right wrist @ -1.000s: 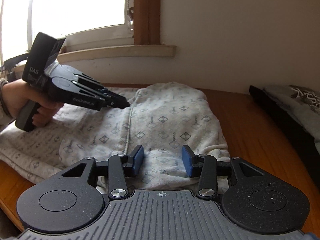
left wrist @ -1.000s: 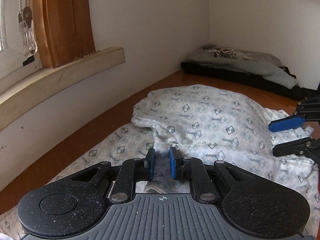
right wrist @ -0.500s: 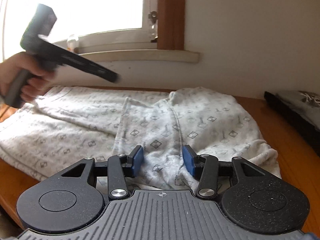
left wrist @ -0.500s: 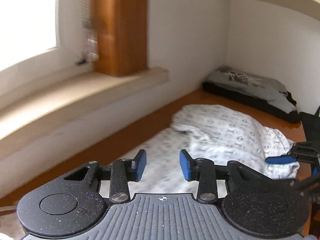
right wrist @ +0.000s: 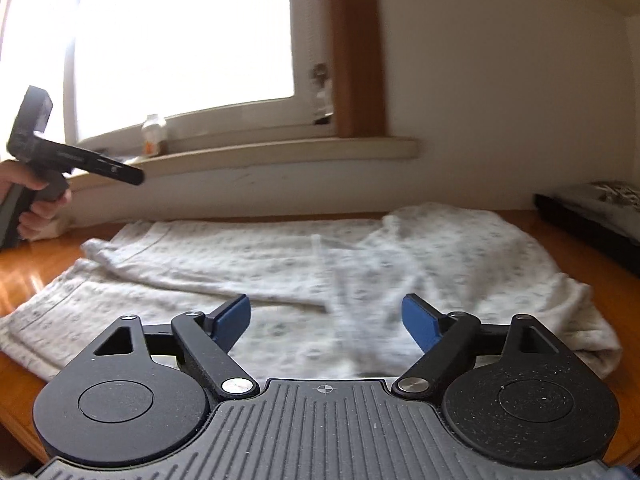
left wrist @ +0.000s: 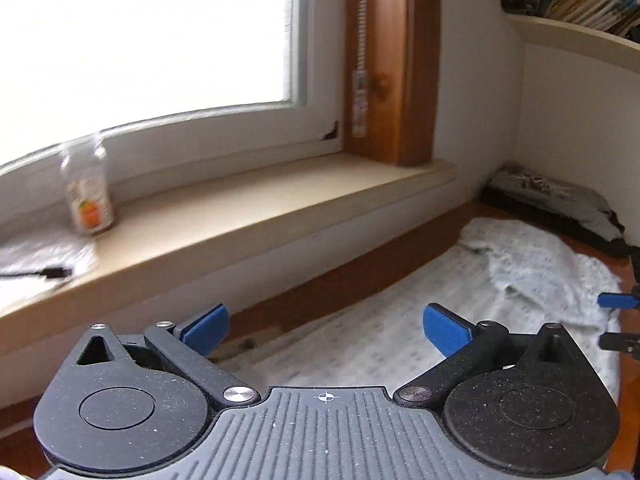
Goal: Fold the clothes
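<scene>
In the right wrist view, at nine o'clock, the frame edge cuts off most of a hand, leaving only the fingers curled round the grip of the left tool; seen side-on from here, its tip is a dark blur and its jaws cannot be read. Its own camera settles it: the left tool has its blue pads spread wide and opening, with nothing between them, raised above the near end of the garment. At ten o'clock in that view a small bottle stands smeared on the window sill, its label unreadable, and a flat sheet with a dark cable at nine o'clock runs out of frame. The pale patterned garment lies spread across the wooden worktop, from about nine o'clock to three o'clock in the right wrist view, motion blur dissolving its print; a folded flap crosses its middle and its right end is bunched. The right tool hovers over the garment's near edge, jaws wide and opening, gripping nothing. Bare wood shows to the left of the cloth and behind it along the wall. At three o'clock a dark and grey pile of clothes sits near the garment's right end, cut off by the frame.
</scene>
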`<state>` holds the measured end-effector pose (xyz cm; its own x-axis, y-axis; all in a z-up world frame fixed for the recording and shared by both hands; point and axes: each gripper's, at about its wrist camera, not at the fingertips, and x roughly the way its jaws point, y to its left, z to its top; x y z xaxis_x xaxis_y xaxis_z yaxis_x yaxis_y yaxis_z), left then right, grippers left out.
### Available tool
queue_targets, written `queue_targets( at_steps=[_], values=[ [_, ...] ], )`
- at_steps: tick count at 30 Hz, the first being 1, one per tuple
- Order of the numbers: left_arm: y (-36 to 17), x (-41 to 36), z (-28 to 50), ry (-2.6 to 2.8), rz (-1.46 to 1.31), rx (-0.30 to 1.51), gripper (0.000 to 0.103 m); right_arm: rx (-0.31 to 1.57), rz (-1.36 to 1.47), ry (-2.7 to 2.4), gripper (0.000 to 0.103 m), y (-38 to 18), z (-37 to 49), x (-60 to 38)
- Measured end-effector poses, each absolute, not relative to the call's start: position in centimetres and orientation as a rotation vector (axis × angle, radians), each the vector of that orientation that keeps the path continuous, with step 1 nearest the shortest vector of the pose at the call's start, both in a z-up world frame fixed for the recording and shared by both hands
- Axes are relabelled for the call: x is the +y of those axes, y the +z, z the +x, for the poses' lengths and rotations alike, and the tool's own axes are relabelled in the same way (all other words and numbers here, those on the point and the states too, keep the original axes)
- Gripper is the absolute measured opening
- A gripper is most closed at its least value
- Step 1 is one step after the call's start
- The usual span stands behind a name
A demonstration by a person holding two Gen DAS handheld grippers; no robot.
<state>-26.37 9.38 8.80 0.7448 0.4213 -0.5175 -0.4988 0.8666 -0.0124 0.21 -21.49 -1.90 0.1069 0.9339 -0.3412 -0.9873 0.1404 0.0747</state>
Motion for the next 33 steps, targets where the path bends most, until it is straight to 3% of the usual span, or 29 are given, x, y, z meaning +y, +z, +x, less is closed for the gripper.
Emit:
queue_targets(
  at_steps=[6,19,33],
  values=[
    [6.7,13.2,-27.5,0.443,-0.224,0.541,0.103,0.384,-0.187,1.448,0.103,-1.7,-3.0,-20.4],
    [4.4,16.9,-27.5,0.326,-0.122,0.562,0.103,0.514,-0.2,1.467,0.103,-1.5,-8.7,-17.1],
    [4.6,18.5,-28.2,0.262,-0.194,0.615,0.103,0.473,-0.358,1.596,0.095,-2.1,-16.5,-16.1]
  ],
)
